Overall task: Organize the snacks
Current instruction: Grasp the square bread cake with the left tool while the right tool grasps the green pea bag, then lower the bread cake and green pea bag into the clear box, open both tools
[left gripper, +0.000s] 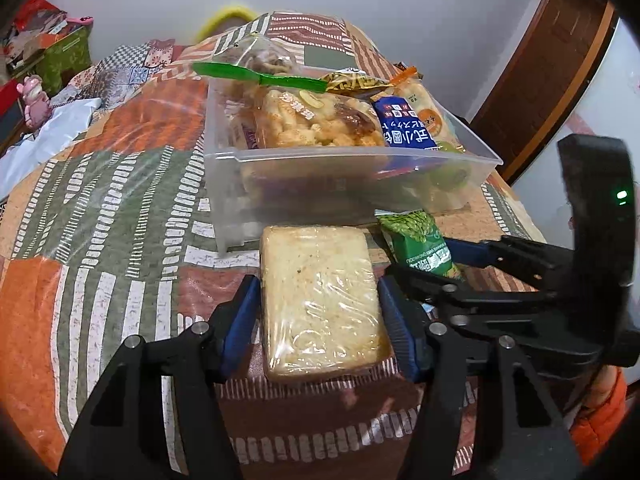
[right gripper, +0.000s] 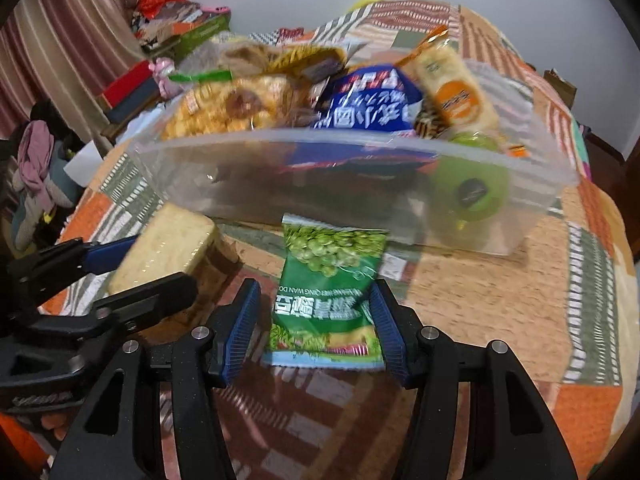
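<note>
A clear plastic bin (left gripper: 344, 156) full of snack packs stands on the patchwork cloth; it also shows in the right wrist view (right gripper: 360, 148). My left gripper (left gripper: 318, 308) is shut on a pale cake in clear wrap (left gripper: 320, 300), just in front of the bin; the cake also shows in the right wrist view (right gripper: 168, 248). My right gripper (right gripper: 314, 320) straddles a green pea packet (right gripper: 328, 292), with its right pad touching the packet and a small gap on the left. The packet also shows in the left wrist view (left gripper: 424, 248).
The bin holds a blue pack (right gripper: 368, 100), an orange-labelled cracker pack (right gripper: 452, 88), a puffed-snack bag (left gripper: 316, 120) and a green round item (right gripper: 472, 192). Boxes and toys (left gripper: 48, 52) lie at the far left. A wooden door frame (left gripper: 540, 80) stands at the right.
</note>
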`<state>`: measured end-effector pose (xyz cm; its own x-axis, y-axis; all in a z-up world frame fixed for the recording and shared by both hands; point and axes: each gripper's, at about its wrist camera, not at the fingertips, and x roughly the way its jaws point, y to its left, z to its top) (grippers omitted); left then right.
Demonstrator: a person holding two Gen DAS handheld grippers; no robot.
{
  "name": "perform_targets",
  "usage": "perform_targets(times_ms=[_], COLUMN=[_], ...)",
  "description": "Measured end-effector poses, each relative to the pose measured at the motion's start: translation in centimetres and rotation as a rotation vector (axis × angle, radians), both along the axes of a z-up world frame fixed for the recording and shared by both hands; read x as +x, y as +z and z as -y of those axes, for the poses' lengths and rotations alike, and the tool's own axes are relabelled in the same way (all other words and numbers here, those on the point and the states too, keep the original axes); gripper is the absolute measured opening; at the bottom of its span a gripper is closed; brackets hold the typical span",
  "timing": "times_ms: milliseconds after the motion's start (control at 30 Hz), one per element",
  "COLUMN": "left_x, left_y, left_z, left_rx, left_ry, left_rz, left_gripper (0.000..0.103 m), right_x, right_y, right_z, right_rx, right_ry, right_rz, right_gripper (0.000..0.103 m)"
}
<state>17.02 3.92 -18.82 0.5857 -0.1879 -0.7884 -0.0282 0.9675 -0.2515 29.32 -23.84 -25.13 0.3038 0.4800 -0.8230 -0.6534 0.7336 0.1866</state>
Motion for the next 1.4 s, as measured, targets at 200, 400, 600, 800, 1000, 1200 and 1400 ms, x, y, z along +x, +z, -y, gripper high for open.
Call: perform_targets(times_ms=[200, 400, 600, 800, 1000, 1200, 1400], left_x=[-0.3, -1.3, -1.7, -0.6, 1.5, 4.8, 7.8], left_y=[0.4, 1.6, 3.9, 6.5, 8.4, 8.5, 8.1], left_z=[0.1, 0.7, 1.5, 1.6, 2.0, 2.5, 3.4], left_rx=[-0.010, -0.012, -0.014, -0.024, -0.013, -0.008, 0.020], left_ry=[0.000, -0.012, -0.031, -0.038, -0.048, -0.061, -0.061], left_rz=[0.006, 0.032, 0.085, 0.142, 0.191, 0.196, 0.203], left_gripper=[0.058, 0.058, 0.058, 0.058, 0.057, 0.057, 0.057], right_x=[-0.5, -1.2, -1.9, -1.4, 0.4, 3.0, 4.9], right_y=[0.5, 2.0, 4.4, 6.8, 8.2, 8.2, 7.0], right_z=[0.9, 2.5, 4.2, 4.9, 5.4, 5.3, 4.1], right_rx=[0.013, 0.065, 0.119, 0.169, 0.194, 0.203, 0.183], right_ry=[-0.003, -0.030, -0.055, -0.083, -0.128, -0.158, -0.152], right_rz=[0.014, 0.038, 0.085, 0.140, 0.186, 0.189, 0.178], right_gripper=[0.043, 0.042, 0.042, 0.042, 0.042, 0.042, 0.042])
